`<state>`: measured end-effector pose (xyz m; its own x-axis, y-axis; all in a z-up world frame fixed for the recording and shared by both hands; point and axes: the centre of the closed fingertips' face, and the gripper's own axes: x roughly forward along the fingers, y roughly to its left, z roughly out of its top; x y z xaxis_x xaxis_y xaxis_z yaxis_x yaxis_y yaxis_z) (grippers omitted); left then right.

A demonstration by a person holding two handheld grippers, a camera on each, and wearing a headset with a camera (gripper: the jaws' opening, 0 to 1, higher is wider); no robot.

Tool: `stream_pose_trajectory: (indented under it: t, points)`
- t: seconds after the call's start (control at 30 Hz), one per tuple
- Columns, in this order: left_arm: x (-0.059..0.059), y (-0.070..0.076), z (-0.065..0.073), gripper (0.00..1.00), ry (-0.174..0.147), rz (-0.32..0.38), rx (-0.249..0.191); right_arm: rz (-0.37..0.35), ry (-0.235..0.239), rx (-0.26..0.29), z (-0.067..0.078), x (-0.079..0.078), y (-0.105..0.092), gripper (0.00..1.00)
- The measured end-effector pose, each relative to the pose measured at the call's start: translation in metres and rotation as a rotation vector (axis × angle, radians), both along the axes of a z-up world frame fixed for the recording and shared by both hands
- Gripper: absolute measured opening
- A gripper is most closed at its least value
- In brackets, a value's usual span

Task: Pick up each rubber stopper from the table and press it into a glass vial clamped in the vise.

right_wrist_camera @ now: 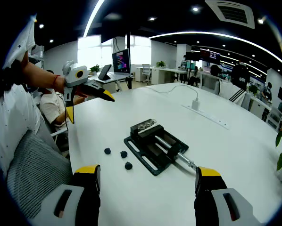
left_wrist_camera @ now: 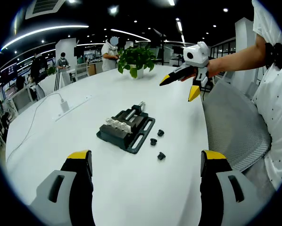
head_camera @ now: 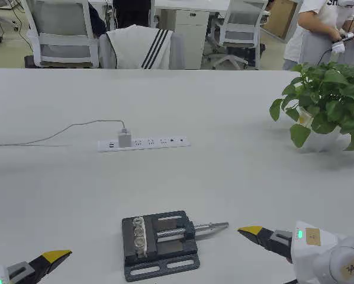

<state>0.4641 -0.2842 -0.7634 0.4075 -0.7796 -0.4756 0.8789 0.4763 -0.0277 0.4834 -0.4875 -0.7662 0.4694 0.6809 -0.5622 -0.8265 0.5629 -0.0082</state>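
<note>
The left gripper [left_wrist_camera: 146,155] hung above the white table [head_camera: 236,177] with its yellow-tipped jaws spread wide and nothing between them. The right gripper [right_wrist_camera: 146,170] was likewise wide open and held nothing.

In the head view the black vise [head_camera: 160,244] sat at 6 o'clock. The left gripper was low at its 8 o'clock and the right one at its 3 o'clock, both apart from it. A row of glass vials [head_camera: 140,235] stood upright, clamped at the vise's left end, and the screw handle [head_camera: 209,226] pointed toward 3 o'clock. Whether any vial carried a stopper could not be told.

Three black rubber stoppers [left_wrist_camera: 153,141] lay loose on the table just beside the vise. They were at about its 4 o'clock in the left gripper view and its 8 o'clock in the right gripper view, and neither gripper touched them.

Farther off, a power strip [head_camera: 144,143] with a white charger [head_camera: 124,139] plugged in lay at the vise's 12 o'clock. A potted plant [head_camera: 328,103] stood at 2 o'clock.
</note>
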Motion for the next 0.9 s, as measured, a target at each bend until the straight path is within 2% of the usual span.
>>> stream_pose_trajectory:
  t: [0.23, 0.5, 0.6, 0.9]
  points:
    - [-0.003, 0.001, 0.0, 0.96, -0.003, 0.007, -0.009, 0.001, -0.011, -0.007, 0.004, 0.002, -0.001, 0.85]
    - [-0.002, 0.005, -0.003, 0.99, -0.004, 0.027, -0.008, 0.023, -0.019, -0.008, 0.007, 0.006, 0.007, 0.88]
    - [0.001, 0.007, -0.006, 0.99, -0.005, 0.031, -0.006, 0.03, -0.028, -0.012, 0.007, 0.01, 0.01, 0.91]
    - [0.009, 0.005, -0.008, 0.99, -0.007, 0.019, 0.001, 0.046, -0.022, -0.021, 0.006, 0.016, 0.013, 0.89]
